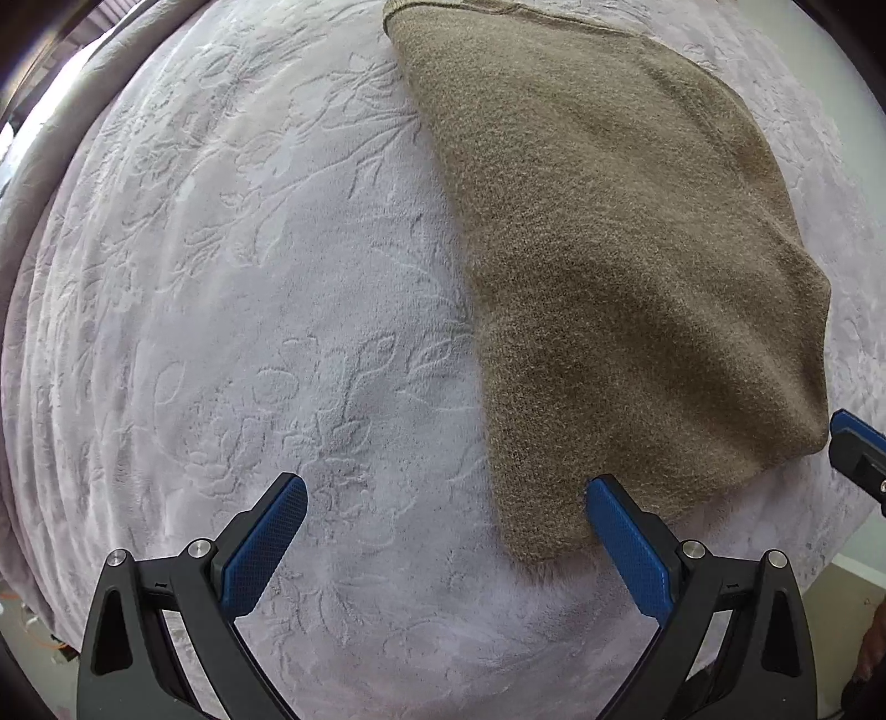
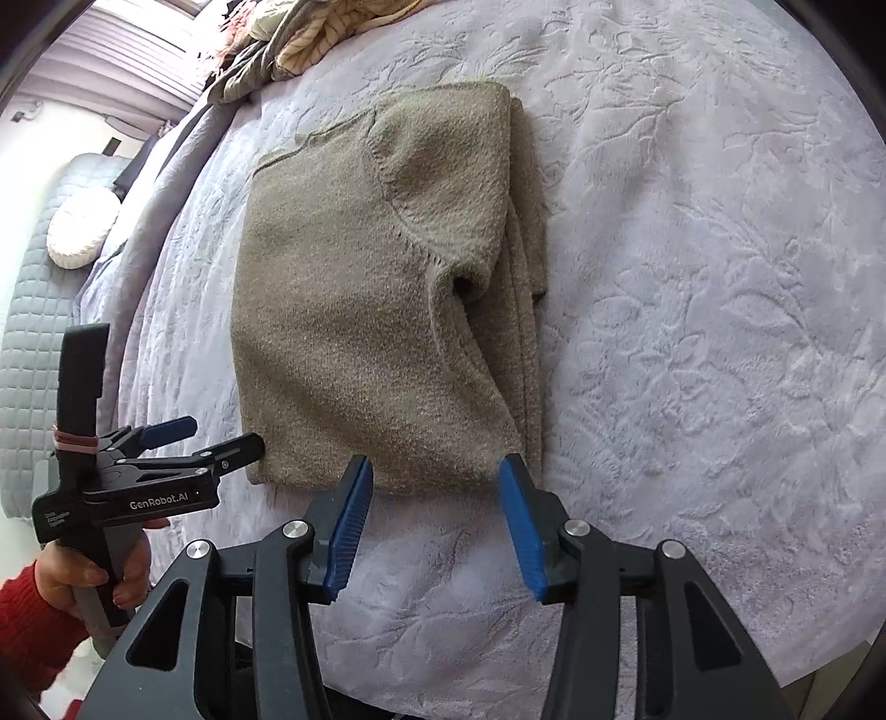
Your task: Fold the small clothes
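Note:
A tan knitted sweater (image 2: 365,299) lies folded into a rectangle on the pale embossed bedspread (image 2: 692,332), sleeves tucked along its right side. In the left wrist view the sweater (image 1: 609,249) fills the upper right. My left gripper (image 1: 446,493) is open and empty, its right finger (image 1: 626,537) over the sweater's near left corner. My right gripper (image 2: 434,471) is open and empty, just at the sweater's near edge. The left gripper also shows in the right wrist view (image 2: 216,437), beside the sweater's near left corner.
A heap of other clothes (image 2: 299,39) lies at the far end of the bed. A grey quilted cover (image 2: 33,343) and a white cushion (image 2: 80,230) lie left of the bed. The bed edge (image 1: 830,554) runs near the lower right.

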### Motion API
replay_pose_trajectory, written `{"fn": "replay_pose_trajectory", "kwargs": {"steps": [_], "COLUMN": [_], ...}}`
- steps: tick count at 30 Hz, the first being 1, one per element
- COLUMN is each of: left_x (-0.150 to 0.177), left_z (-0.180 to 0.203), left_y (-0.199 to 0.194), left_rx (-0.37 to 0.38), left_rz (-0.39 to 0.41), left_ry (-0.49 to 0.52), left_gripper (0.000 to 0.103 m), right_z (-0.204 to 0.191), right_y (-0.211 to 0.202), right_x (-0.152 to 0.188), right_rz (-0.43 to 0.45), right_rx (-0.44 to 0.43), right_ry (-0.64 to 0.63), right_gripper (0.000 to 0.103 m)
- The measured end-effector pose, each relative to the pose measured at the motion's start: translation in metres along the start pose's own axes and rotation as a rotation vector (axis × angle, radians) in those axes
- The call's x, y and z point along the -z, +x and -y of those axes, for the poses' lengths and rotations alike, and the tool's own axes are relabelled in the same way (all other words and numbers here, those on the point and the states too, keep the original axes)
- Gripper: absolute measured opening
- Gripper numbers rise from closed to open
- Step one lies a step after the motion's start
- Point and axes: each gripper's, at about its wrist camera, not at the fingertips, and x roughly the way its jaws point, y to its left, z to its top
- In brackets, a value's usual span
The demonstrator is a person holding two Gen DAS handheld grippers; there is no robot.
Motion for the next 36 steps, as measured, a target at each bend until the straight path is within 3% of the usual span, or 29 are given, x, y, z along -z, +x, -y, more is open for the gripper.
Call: {"fn": "replay_pose_trajectory", "kwargs": {"steps": [3,10,16,22,26,36], "left_x": [-0.008,-0.050,-0.086,-0.118,-0.113,-0.133], "left_z": [-0.007,-0.033,-0.042,-0.039,-0.021,0.018], "left_y": [-0.001,-0.015,-0.018,-0.004,0.014,0.032], "left_rx": [0.028,0.095,0.161,0.313,0.409,0.412], "left_rz": [0.004,0.099,0.141,0.139,0.109,0.114], "left_ry": [-0.027,-0.129,-0.162,-0.156,-0.158,-0.100], "left_gripper": [0.102,0.102,0.102,0.102,0.102,0.102], "right_z": [0.014,0.060,0.080,0.081,0.077,0.063], "right_y": [-0.007,-0.009,0.000,0.022,0.045,0.093], "right_x": [-0.010,-0.036,-0.063,-0.088,-0.104,-0.130], "right_rz": [0.023,0.046,0.034,0.001,-0.042,-0.114], "right_rx": [0.004,-0.059,-0.127,-0.257,-0.327,-0.454], "right_ry": [0.029,0.174,0.209,0.188,0.148,0.110], "right_gripper": [0.060,0.060,0.060,0.062,0.064,0.068]}}
